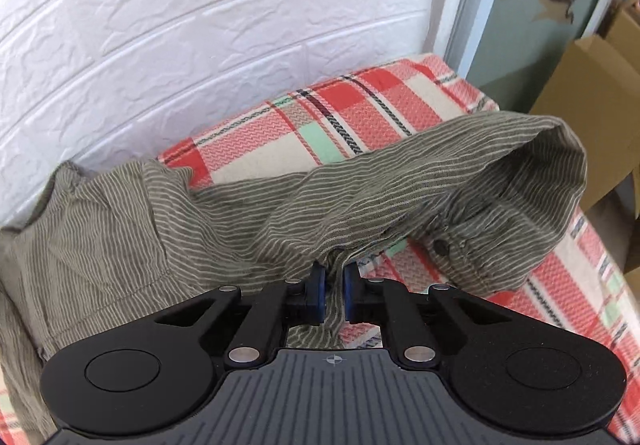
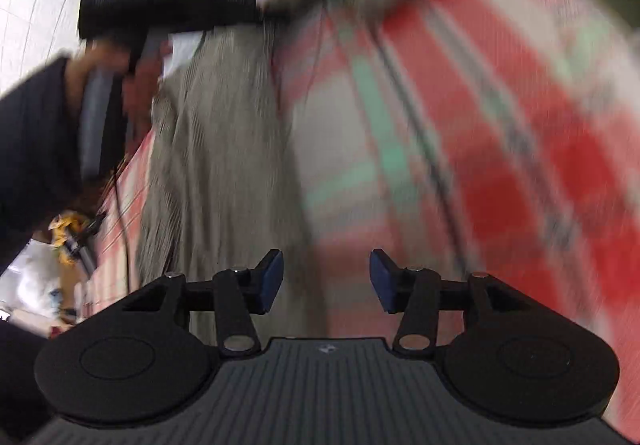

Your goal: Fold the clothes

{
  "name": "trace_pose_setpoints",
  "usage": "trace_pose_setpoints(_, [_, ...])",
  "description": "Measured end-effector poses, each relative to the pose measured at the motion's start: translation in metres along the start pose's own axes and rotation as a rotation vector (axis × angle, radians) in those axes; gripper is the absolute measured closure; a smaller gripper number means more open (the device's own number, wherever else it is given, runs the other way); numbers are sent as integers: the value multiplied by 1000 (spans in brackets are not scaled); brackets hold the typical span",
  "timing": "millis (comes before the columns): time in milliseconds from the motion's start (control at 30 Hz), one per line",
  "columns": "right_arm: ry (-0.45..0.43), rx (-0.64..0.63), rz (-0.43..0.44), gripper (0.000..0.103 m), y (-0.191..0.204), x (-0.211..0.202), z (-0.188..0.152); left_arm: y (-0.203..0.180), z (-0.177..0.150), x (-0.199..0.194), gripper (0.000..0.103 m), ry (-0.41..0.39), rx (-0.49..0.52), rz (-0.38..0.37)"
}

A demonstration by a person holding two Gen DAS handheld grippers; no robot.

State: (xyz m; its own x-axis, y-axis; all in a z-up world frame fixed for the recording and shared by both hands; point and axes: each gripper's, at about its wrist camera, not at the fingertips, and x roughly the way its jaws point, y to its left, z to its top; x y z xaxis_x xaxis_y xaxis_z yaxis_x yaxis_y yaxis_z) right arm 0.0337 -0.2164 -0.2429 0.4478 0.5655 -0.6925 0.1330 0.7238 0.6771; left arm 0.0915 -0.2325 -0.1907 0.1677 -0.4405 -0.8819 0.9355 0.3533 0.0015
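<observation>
Left gripper (image 1: 334, 287): we find its blue pads drawn in narrow, pinching a fold of the striped shirt (image 1: 248, 221) between them. The pinched cloth runs down through the gap toward the camera.

From that pinch the shirt spreads both ways. To the left, its body lies bunched against the white brick-pattern wall (image 1: 160, 25). To the right, a sleeve (image 1: 500, 181) arcs out and curls back, its cuff with a dark button (image 1: 441, 246) lying near the pads. Everything rests on a plaid cloth (image 1: 360, 113) of red, cream and mint squares. Past its far corner we note a cardboard box (image 1: 592, 105).

Right gripper (image 2: 326, 277): its blue pads stand well apart and nothing sits between them. This view is badly smeared. Beyond the pads we make out the shirt (image 2: 216, 165) as a grey-green band running away from the camera, with the plaid cloth (image 2: 500, 149) to its right.

At upper left of the same view we see the left gripper (image 2: 276, 15), a black shape meeting the cloth's far end, and below it a hand (image 2: 100, 65) with a dark sleeve (image 2: 36, 149). Whether the right pads touch any fabric we cannot tell.
</observation>
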Motion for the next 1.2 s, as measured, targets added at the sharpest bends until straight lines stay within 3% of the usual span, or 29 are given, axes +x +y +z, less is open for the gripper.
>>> trace_pose_setpoints(167, [21,80,60,50,0,1,-24,1,-1,-4,99,3,-32,-15])
trace_pose_setpoints(267, [40,52,48,57,3,5,-29,2,0,-4,99,-1,-42,-16])
trace_pose_setpoints(333, [56,67,34,102,2,9,-30,3,0,-6,100,-8,-47,-17])
trace_pose_setpoints(433, [27,79,33,101,5,-1,-30,4,0,-16,103,-32,-50,-24])
trace_pose_setpoints(567, [-46,7,102,101,43,-21,-33,19,-3,-45,103,-86,-55,-87])
trace_pose_setpoints(700, [-44,-46,153,101,78,-17,-46,38,-4,-68,103,-124,-83,-107])
trace_pose_setpoints(967, [26,-115,177,101,118,-12,-76,70,-6,-75,103,-129,-175,-29])
trace_pose_setpoints(1200, [122,-197,172,101,146,24,-100,99,-27,-59,103,-91,-250,38])
